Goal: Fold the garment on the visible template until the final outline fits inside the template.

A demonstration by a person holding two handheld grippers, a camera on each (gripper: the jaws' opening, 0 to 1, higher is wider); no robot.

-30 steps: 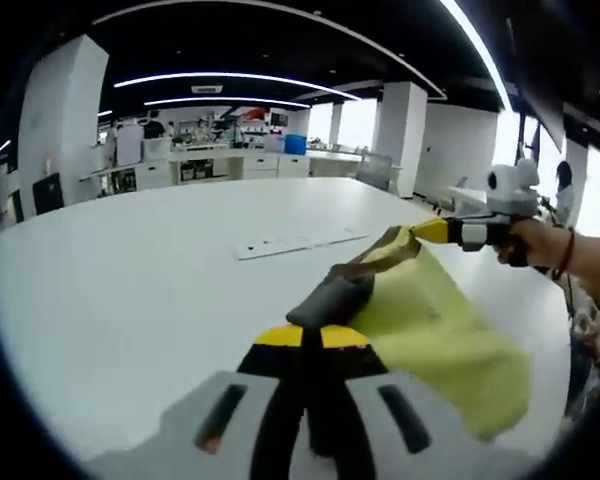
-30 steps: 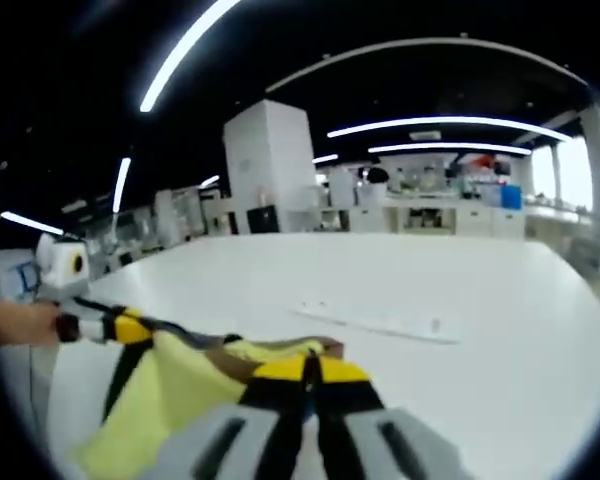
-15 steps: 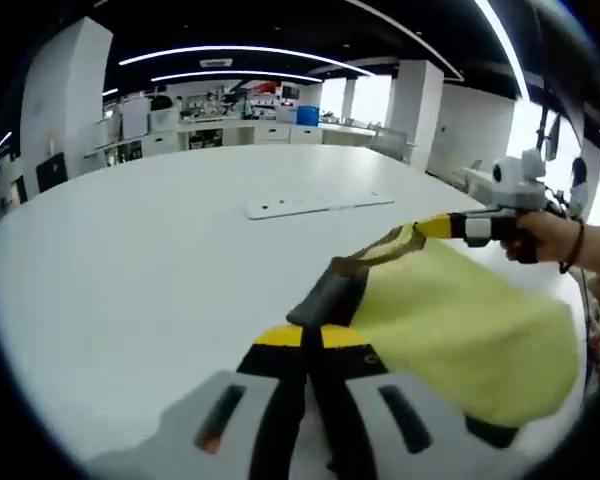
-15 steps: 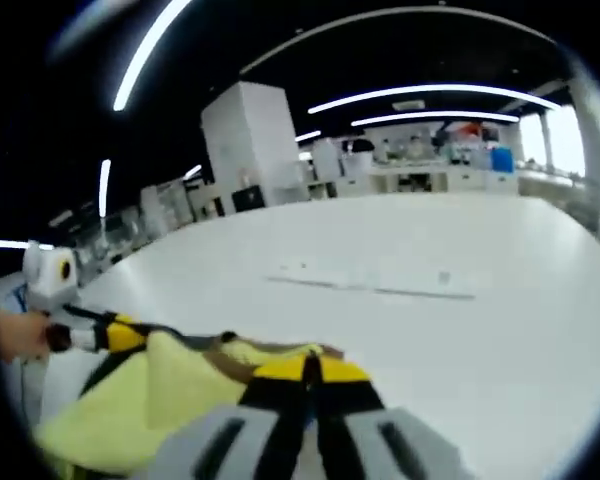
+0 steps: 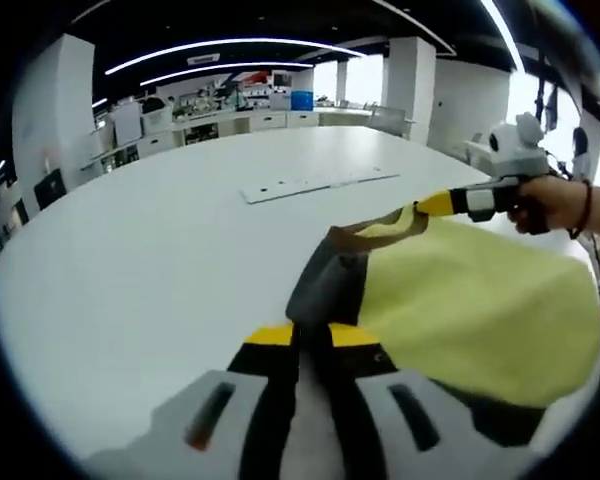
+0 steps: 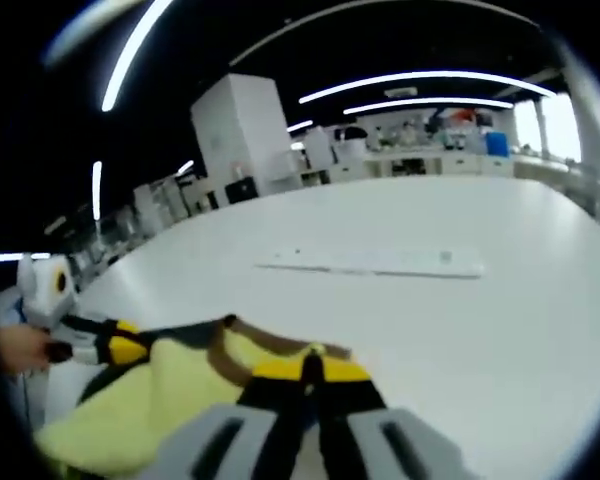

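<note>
Both tongs clamped on the yellow garment [image 5: 470, 300], held up off the white table [image 5: 130, 260] and stretched between them: left gripper [image 5: 315, 335] closed on the brown-trimmed edge close to its own camera, right gripper [image 5: 430, 203] seen to the right and farther off, pinching another spot on that same trim, a hand [image 5: 550, 200] wrapped round its handle. From the right gripper view, right gripper [image 6: 308, 372] shut on the trim at near centre, left gripper [image 6: 115, 342] at the left with cloth hanging between, garment [image 6: 150, 400] sagging low-left. Long white strip [image 6: 375, 262] lying flat farther out on the table, well apart from the cloth. No template outline made out on the tabletop. Judged as the carry or spread-out stage, cloth lifted by one edge ahead of laying down. Next move likely calls for bringing the held edge down flat and square onto the template, keeping tension even so nothing bunches, then releasing only once settled
</note>
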